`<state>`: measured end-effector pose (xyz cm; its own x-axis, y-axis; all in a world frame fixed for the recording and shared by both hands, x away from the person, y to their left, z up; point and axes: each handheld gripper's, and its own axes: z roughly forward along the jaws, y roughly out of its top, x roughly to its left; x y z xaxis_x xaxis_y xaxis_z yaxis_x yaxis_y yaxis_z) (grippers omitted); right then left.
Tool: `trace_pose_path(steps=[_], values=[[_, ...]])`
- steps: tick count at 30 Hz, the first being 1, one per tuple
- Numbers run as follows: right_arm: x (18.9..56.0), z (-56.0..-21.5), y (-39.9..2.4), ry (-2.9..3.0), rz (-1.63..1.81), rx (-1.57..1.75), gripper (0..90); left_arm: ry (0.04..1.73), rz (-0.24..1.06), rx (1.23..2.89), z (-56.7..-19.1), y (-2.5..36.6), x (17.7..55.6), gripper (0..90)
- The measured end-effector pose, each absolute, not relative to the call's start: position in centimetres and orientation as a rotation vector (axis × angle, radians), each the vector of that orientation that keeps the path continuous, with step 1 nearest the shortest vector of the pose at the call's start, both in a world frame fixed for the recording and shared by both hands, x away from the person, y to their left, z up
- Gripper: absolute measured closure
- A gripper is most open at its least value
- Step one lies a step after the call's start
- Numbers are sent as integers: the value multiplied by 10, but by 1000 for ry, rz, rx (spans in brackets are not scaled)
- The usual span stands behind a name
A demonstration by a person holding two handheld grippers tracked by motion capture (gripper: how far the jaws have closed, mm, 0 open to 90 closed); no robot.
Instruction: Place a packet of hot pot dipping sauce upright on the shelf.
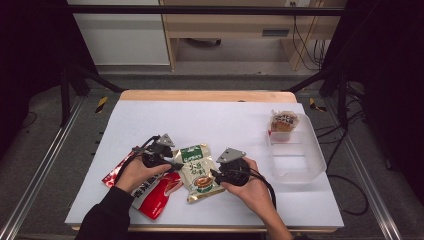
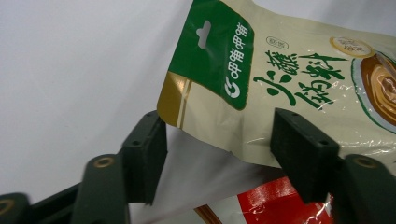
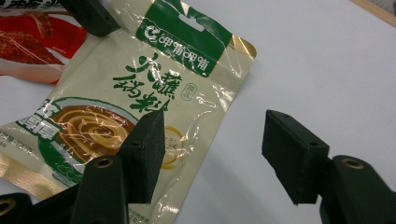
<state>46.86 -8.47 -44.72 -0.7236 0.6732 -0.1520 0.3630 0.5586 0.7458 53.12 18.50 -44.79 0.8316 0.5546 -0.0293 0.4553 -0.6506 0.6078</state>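
I see a white-topped table (image 1: pixel 210 117) bearing a cream-and-green pouch (image 1: pixel 198 172), a red packet (image 1: pixel 152 192) partly beneath it, and a clear plastic tub (image 1: pixel 297 160) at right.

Bare table (image 1: pixel 210 120) beyond pouches (image 1: pixel 197 172)

Cream-green sauce pouch (image 3: pixel 140 93) between open gripper (image 3: pixel 212 158)

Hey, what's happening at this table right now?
A person works two handheld grippers around a cream and green sauce pouch. The left gripper has its jaws either side of the pouch's top corner, not clamped. The right gripper stands open at its other edge. A red packet lies beneath, and a clear bin sits alongside.
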Motion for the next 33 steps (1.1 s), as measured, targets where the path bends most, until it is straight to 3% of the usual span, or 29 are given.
trace_pose_path(steps=[8,17,33], values=[[468,-447,-85,2370,999,836,396,768,186,2349,-446,184,530,675],[469,-447,-85,2370,996,837,393,788,177,2277,-446,184,528,878],[469,-447,-84,2370,997,830,354,743,211,2271,-436,183,522,900]])
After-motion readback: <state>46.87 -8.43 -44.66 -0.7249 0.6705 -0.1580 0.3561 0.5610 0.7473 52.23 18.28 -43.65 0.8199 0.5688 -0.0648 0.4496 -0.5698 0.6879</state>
